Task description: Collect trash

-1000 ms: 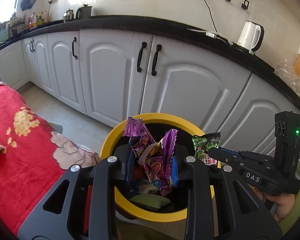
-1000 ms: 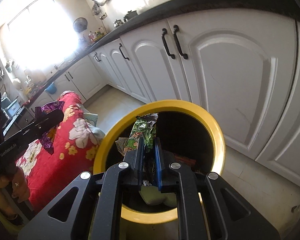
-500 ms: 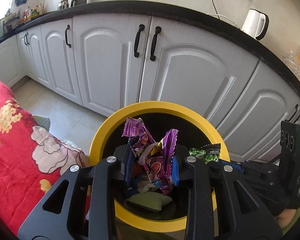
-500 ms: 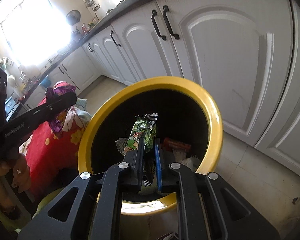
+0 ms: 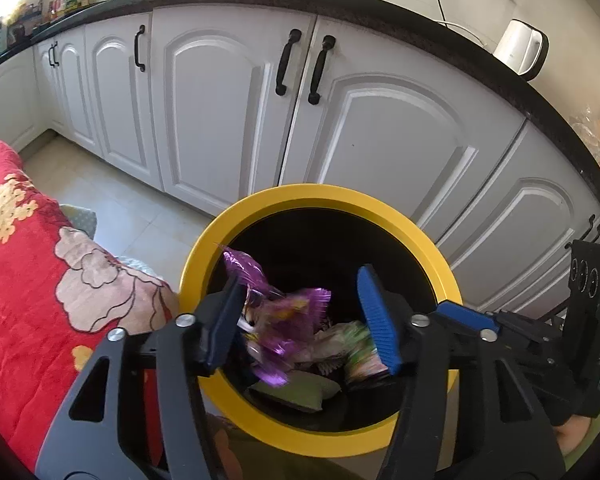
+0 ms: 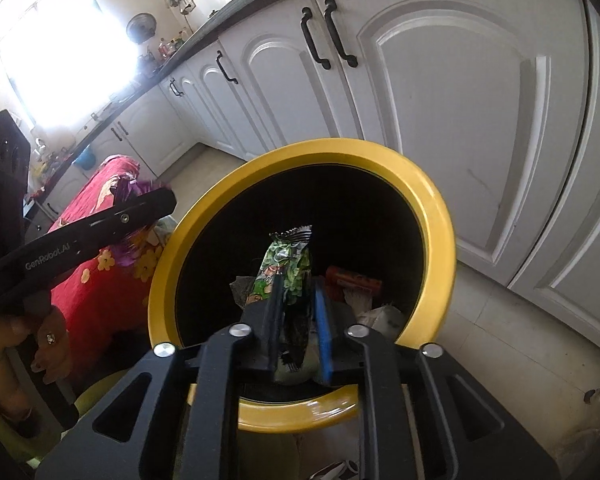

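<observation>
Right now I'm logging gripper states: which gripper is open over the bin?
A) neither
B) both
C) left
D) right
C: the left gripper has its jaws spread with the purple wrapper loose between them, while the right gripper clamps the green wrapper.

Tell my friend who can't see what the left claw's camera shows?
The left claw is open above a yellow-rimmed trash bin, with a blurred purple snack wrapper between its fingers. White kitchen cabinets stand behind.
</observation>
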The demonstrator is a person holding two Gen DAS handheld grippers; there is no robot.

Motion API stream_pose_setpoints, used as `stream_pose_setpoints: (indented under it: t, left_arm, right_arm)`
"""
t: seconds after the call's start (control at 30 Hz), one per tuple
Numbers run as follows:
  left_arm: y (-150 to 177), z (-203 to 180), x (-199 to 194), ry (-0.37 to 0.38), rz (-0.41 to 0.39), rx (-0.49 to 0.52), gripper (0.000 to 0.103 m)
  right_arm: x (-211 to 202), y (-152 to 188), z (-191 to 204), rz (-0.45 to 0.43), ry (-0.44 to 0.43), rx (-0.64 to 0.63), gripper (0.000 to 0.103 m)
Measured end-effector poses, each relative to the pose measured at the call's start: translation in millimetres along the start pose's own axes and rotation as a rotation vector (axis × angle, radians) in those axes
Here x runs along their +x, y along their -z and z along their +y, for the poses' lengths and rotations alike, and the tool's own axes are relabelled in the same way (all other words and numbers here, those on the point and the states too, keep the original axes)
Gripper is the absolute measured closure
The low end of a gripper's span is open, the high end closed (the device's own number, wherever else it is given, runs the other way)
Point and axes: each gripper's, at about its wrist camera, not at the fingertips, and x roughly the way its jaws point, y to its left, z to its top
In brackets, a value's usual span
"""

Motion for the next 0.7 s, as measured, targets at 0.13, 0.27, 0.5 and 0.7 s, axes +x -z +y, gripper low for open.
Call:
stream_pose_setpoints:
  t: [0.13, 0.27, 0.5, 0.7]
  left_arm:
    - [-1, 3, -9, -0.014, -0.011, -0.005, 0.035]
    - [-1, 9, -21, -0.036, -0.023, -0.020, 0.018]
    - [-3, 18, -48, -0.054, -0.047, -0.040, 0.011]
    - [-1, 24, -69, -0.073, -0.057, -0.045, 0.011]
  right_arm:
    - [-6, -1, -1, -0.014, 0.013, -0.002, 0.072]
    - [-14, -3, -2, -0.032, 0.026, -0.002, 0.062]
    - [-34, -7, 10, -0.077, 0.056, -0.045, 0.037]
    - [-48, -8, 20, -0.107, 0.077, -0.076, 0.019]
